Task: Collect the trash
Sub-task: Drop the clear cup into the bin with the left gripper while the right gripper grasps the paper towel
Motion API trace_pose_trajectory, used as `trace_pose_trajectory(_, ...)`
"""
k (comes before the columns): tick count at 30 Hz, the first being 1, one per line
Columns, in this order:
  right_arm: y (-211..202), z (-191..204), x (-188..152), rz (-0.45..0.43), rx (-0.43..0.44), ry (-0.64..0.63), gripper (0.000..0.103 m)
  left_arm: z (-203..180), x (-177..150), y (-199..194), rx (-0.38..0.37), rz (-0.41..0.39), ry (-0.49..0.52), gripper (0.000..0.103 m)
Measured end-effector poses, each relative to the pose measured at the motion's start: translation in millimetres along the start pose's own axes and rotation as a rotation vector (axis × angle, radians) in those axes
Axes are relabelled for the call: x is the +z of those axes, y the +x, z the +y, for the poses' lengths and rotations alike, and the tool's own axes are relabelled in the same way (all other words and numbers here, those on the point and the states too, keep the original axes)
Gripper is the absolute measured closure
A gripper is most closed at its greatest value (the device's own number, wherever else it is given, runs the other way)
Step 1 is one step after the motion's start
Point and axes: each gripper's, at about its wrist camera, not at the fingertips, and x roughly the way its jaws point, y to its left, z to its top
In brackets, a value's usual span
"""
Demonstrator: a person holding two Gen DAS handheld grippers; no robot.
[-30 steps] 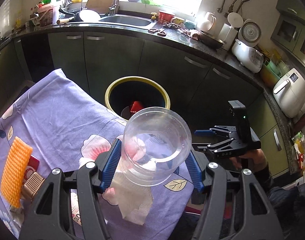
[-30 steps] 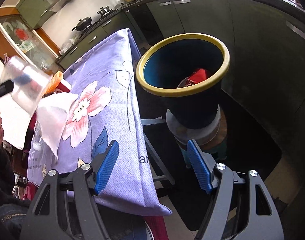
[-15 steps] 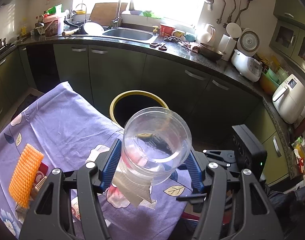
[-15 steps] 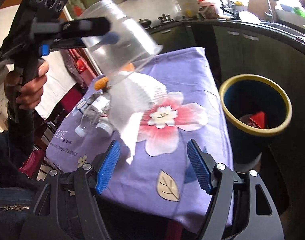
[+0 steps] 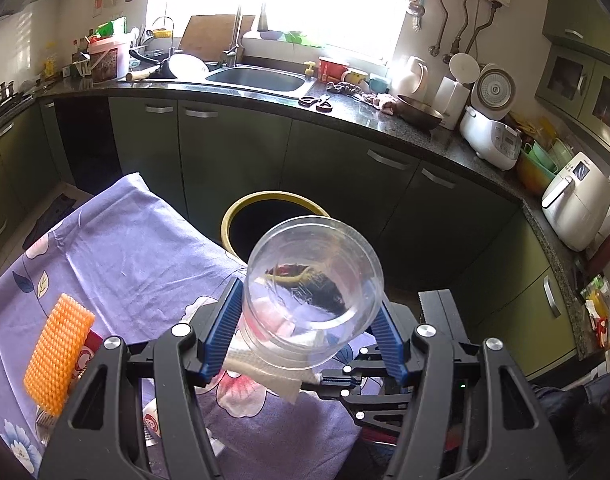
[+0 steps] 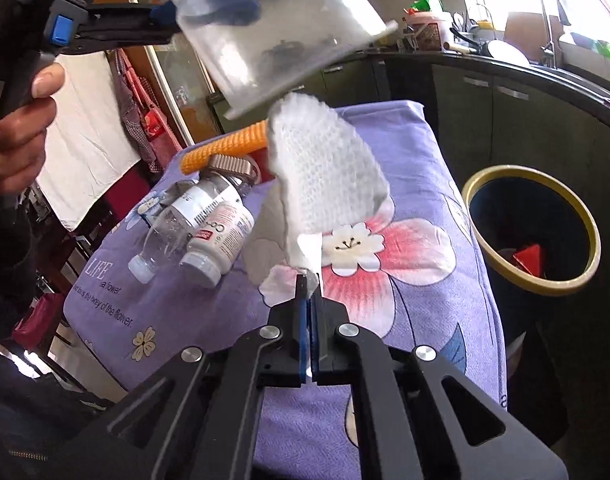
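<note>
So a clear plastic cup (image 5: 313, 292) is pinched between the blue pads of the left tongs (image 5: 309, 328) and held up in the air above the counter, which is covered by a purple floral cloth (image 6: 405, 160). The cup is see-through and wide-mouthed, with a thin rim, and it's tilted so its open mouth is pointed toward the left wrist view's far side; some pinkish smears and a dark patch can be seen through its wall. From the right wrist view the same cup (image 6: 273, 28) is seen from the side, up near the top, with a hand (image 6: 17, 128) wrapped round the left tool's handle.

A white paper towel (image 6: 325, 172) is hung from under the cup. It's quilted, crumpled and folded, and its lower corner is nipped by the right tongs (image 6: 307, 292), whose pads are pressed flat together on it after having just been closing. Whether the towel's top is stuck to the cup or just tucked behind it can't be told.

Left lying on the cloth: an orange foam net sleeve (image 6: 221, 148), a crushed clear bottle (image 6: 177, 224), and a white pill bottle (image 6: 217, 244) just beside it, touching. A dark bin with a yellow rim (image 6: 533, 228) is parked past the counter's edge, with something red (image 6: 527, 258) seen down inside.
</note>
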Motion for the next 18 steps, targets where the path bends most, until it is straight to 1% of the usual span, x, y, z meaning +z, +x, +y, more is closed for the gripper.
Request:
trace_pose_trajectory(5,2.8,-22.6,-10.7,0.055,0.005,0.077,0.101,0.6,3.2,-4.5,0.004,-0.015,-0.001,0.044)
trace_pose_trajectory(6,1.1,-25.6,-13.7,0.062,0.019,0.09,0.101,0.2,3.9,-3.8,0.006,-0.011,0.002,0.044)
trace_pose_trajectory(10,-3.3,-23.6,-23.2,0.082,0.131,0.118,0.101,-1.6,10.3,4.8,0.008,0.005,0.013,0.044)
trace_pose_trajectory(13,-1.8,-17.6,-30.5,0.09,0.175,0.113,0.101,-1.4,21.1,20.2,-0.003,0.018,0.015,0.044)
trace_pose_trajectory(18,-3.5,-25.5,-40.9,0.076,0.185,0.151,0.101,-3.5,39.1,62.8,-0.004,0.06,0.026,0.044)
